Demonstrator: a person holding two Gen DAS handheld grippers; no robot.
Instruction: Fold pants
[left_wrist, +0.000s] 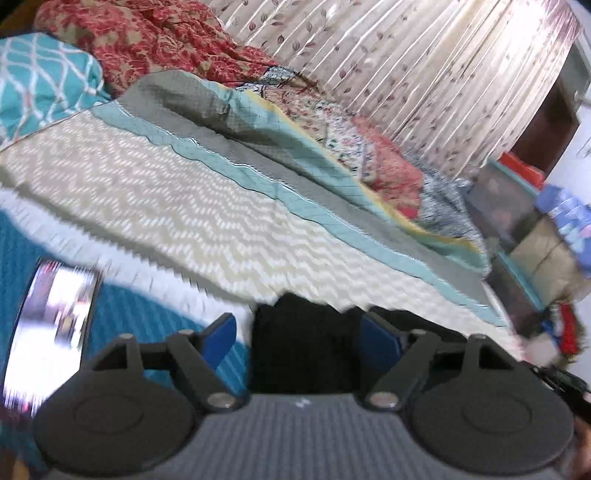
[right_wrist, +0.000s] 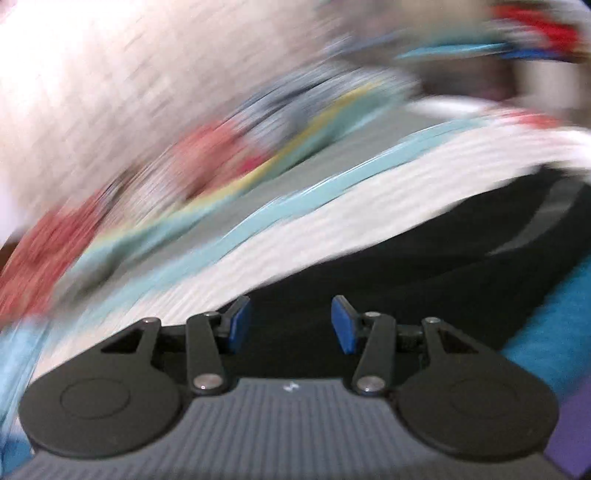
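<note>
Each gripper, the left gripper (left_wrist: 299, 334) and the right gripper (right_wrist: 291, 325), shows a grey ribbed body along the bottom of its frame, flanked by two round black discs. From these, black link arms with silver screw heads carry blue finger pads (right_wrist: 345, 325).

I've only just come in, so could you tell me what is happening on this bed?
A person holds a two-finger gripper in each hand over black fabric pants lying on a white zigzag-patterned bedspread. The left gripper and the right gripper both have their blue-padded jaws apart, with the dark cloth showing between them but not pinched. Both views are motion-blurred, so how far the folding has got is unclear.
</note>
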